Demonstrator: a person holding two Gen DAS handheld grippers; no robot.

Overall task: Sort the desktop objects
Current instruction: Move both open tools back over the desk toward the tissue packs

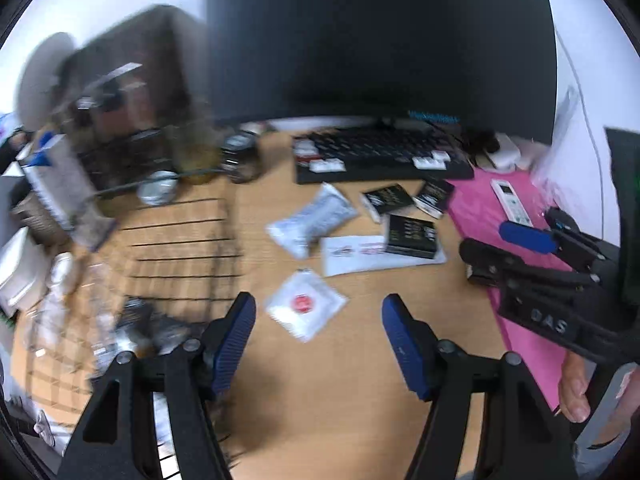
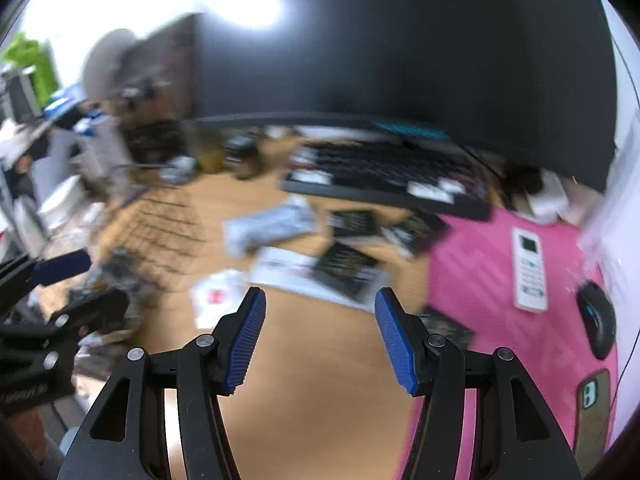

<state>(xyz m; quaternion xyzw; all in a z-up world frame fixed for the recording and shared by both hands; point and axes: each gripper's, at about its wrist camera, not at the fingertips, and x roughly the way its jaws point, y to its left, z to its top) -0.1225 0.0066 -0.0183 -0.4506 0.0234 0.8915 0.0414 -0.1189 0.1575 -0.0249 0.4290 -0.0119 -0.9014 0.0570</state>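
Observation:
Both grippers hang open and empty above a wooden desk. In the left wrist view my left gripper [image 1: 320, 302] is over a white sachet with a red mark [image 1: 306, 306]. Beyond it lie a silvery packet [image 1: 312, 220], a white leaflet [image 1: 360, 256] and three black boxes [image 1: 412, 234]. My right gripper [image 1: 500, 246] reaches in from the right over the pink mat [image 1: 480, 208]. In the right wrist view my right gripper [image 2: 320, 296] is above bare wood in front of the leaflet [image 2: 288, 270]. The sachet [image 2: 214, 296] lies left of it, and my left gripper [image 2: 80, 288] is at the far left.
A black keyboard [image 1: 380, 156] and a dark monitor [image 1: 380, 40] stand at the back. A black wire basket [image 1: 184, 240] with clutter is on the left. The pink mat [image 2: 480, 280] carries a white remote [image 2: 530, 268], a black mouse [image 2: 598, 320] and a phone [image 2: 592, 412].

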